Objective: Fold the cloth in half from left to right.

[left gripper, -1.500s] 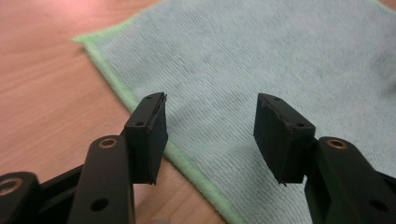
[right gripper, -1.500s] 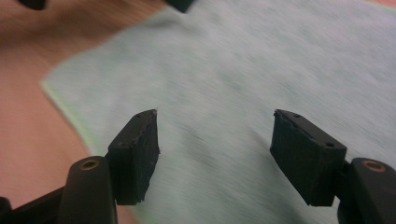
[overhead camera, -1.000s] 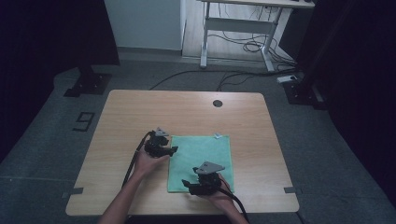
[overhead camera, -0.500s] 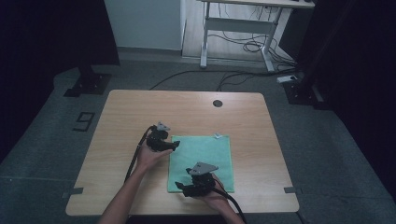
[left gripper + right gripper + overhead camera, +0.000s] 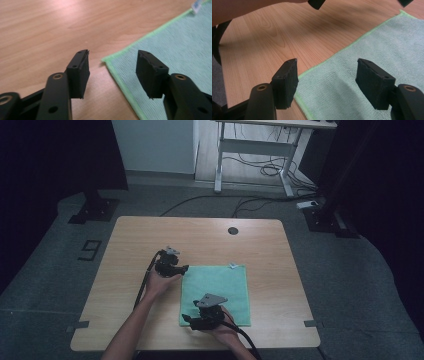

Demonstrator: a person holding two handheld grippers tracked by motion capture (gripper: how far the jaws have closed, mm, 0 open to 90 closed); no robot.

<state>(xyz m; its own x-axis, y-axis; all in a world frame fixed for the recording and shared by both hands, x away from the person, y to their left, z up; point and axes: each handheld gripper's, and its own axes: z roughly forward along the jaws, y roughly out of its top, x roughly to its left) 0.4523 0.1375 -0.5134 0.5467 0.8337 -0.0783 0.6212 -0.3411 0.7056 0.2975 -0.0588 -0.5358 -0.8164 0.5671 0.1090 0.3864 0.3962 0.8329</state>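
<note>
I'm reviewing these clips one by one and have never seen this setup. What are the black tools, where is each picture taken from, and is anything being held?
A person sits at a wooden table and holds a hand-operated two-jaw gripper in each hand; there is no robot arm. The high view looks down from above the person's side: the left gripper is at the far left corner of a green cloth, and the right gripper is at its near left corner. The other two pictures come from cameras riding on the grippers, looking along their black jaws. In the left gripper view the jaws straddle the cloth's corner and have just been closing, but the pads do not yet press on it. In the right gripper view the jaws stand open over the cloth's edge. The cloth lies flat; nothing is held yet. A small dark round spot marks the table's far side.
</note>
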